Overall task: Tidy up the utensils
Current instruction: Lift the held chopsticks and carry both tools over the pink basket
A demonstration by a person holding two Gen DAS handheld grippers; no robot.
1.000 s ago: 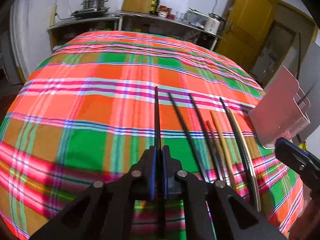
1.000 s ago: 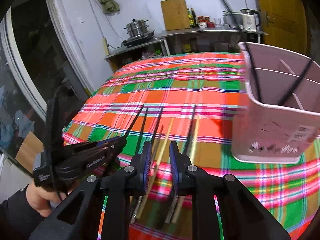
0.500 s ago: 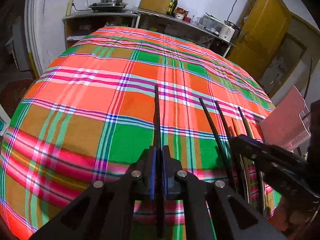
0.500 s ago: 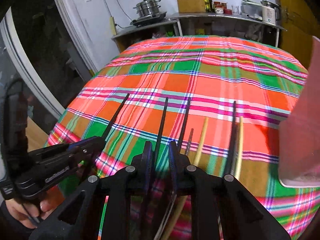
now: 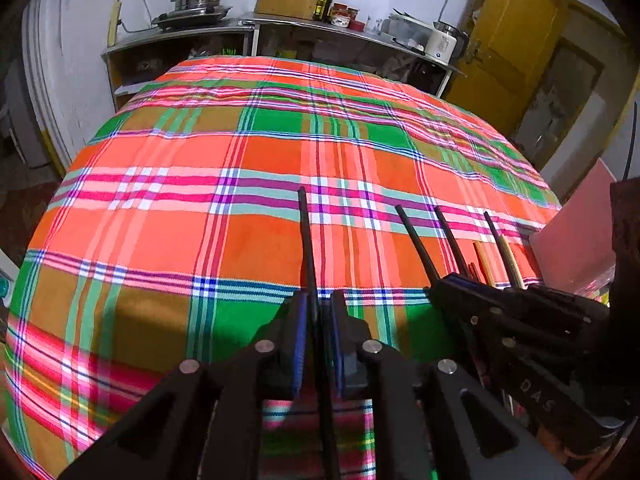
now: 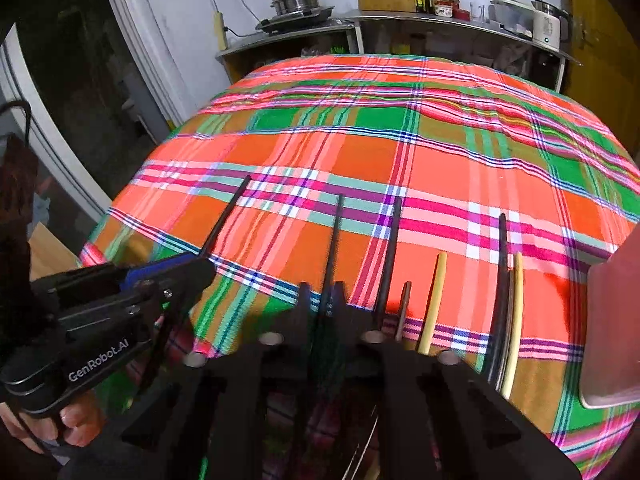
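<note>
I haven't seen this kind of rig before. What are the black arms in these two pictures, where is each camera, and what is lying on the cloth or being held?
There is no robot. A person's hand holds a trigger-operated claw, one in each hand, and a wide-angle camera on each looks along its fingers. One picture comes from the left claw, which is shut on a black chopstick. The other comes from the right claw, whose jaws have just closed on a second black chopstick. More loose chopsticks, black, yellowish and brown, lie on the plaid tablecloth. A pink holder stands at the right edge.
</note>
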